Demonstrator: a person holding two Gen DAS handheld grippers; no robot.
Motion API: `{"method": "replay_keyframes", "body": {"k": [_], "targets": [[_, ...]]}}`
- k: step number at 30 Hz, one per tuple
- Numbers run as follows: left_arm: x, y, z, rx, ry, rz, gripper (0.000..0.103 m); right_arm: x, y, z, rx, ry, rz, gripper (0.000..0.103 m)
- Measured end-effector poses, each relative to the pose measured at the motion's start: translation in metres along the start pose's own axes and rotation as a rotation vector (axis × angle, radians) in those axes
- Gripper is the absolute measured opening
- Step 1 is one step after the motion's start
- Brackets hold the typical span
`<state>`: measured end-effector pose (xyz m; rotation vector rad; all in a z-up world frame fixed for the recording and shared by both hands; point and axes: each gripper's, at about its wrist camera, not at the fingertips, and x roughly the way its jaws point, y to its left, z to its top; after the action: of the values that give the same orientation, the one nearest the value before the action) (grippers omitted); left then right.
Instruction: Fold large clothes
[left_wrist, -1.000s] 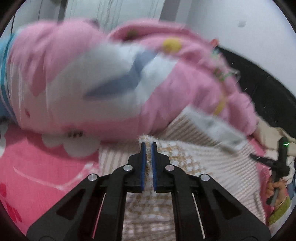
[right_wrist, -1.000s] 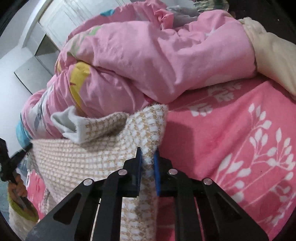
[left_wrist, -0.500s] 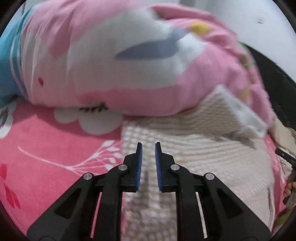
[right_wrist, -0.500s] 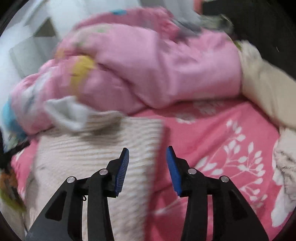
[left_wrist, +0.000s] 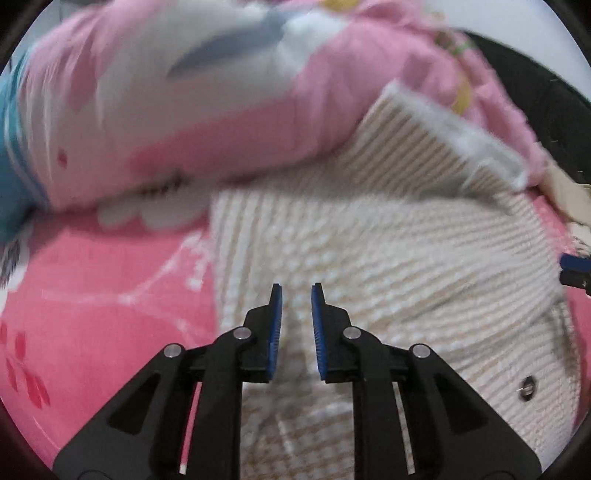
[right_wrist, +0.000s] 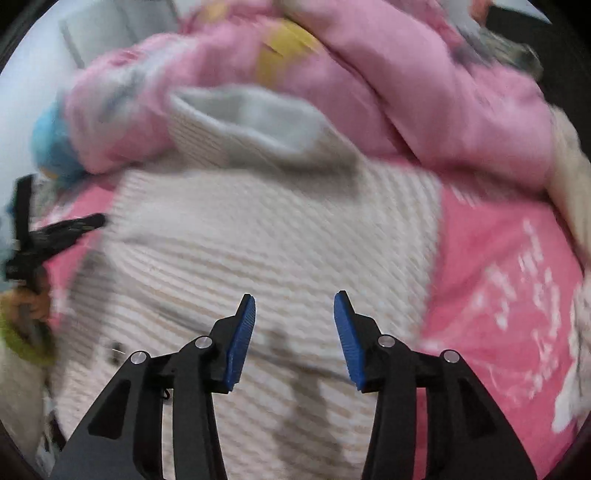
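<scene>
A cream and tan knitted sweater (left_wrist: 388, 258) lies spread on the pink floral bedsheet (left_wrist: 92, 295), its far part folded over with a white cuff (left_wrist: 454, 125) resting against the bedding. My left gripper (left_wrist: 296, 295) hovers over the sweater's left part, its jaws slightly apart and empty. In the right wrist view the sweater (right_wrist: 277, 240) fills the middle, white cuff (right_wrist: 255, 114) at the far edge. My right gripper (right_wrist: 293, 301) is wide open and empty above the sweater. The other gripper shows at the left edge (right_wrist: 48, 236).
A heaped pink quilt (left_wrist: 221, 92) with white, blue and yellow patches lies right behind the sweater, also in the right wrist view (right_wrist: 406, 92). A cream cloth (right_wrist: 569, 177) lies at the right. Pink bedsheet (right_wrist: 498, 277) lies right of the sweater.
Both grippers let go of the sweater's edge and opened. The sweater now lies flat on the bed. Both grippers drew back over it.
</scene>
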<state>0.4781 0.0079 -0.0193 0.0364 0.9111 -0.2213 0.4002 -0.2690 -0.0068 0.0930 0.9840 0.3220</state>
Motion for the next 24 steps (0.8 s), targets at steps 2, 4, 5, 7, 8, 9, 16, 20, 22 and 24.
{"method": "replay_keyframes", "body": {"k": [2,4,5,7,8,9,16,20,22,24], "targets": [[0.001,-0.014,0.007,0.015,0.004,-0.023,0.017,0.013,0.022,0.015,-0.028,-0.005,0.026,0.044],[0.017,-0.027,0.008,0.034,0.056,0.014,0.025,0.045,0.04,0.023,-0.056,0.022,0.021,0.044],[0.035,-0.028,0.006,0.036,0.114,0.064,0.029,0.068,0.045,0.024,-0.067,0.048,-0.013,0.044],[0.058,-0.021,-0.006,0.005,0.158,0.07,0.031,0.117,0.044,0.017,-0.068,0.124,-0.073,0.048],[0.058,-0.016,-0.009,-0.018,0.143,0.052,0.031,0.121,0.042,0.016,-0.053,0.114,-0.063,0.049],[0.054,-0.013,-0.01,-0.033,0.134,0.04,0.031,0.113,0.042,0.018,-0.037,0.107,-0.051,0.049],[0.027,-0.009,-0.002,-0.039,0.064,0.032,0.033,0.09,0.039,0.045,0.035,0.012,-0.082,0.051],[0.052,-0.012,-0.009,-0.077,0.122,0.081,0.037,0.129,0.03,0.041,0.063,0.08,-0.136,0.057],[0.038,-0.012,-0.011,-0.094,0.118,0.071,0.037,0.108,0.042,0.043,0.071,0.106,-0.171,0.057],[0.009,-0.01,-0.02,-0.094,0.098,0.044,0.037,0.073,0.054,0.035,0.052,0.081,-0.142,0.058]]}}
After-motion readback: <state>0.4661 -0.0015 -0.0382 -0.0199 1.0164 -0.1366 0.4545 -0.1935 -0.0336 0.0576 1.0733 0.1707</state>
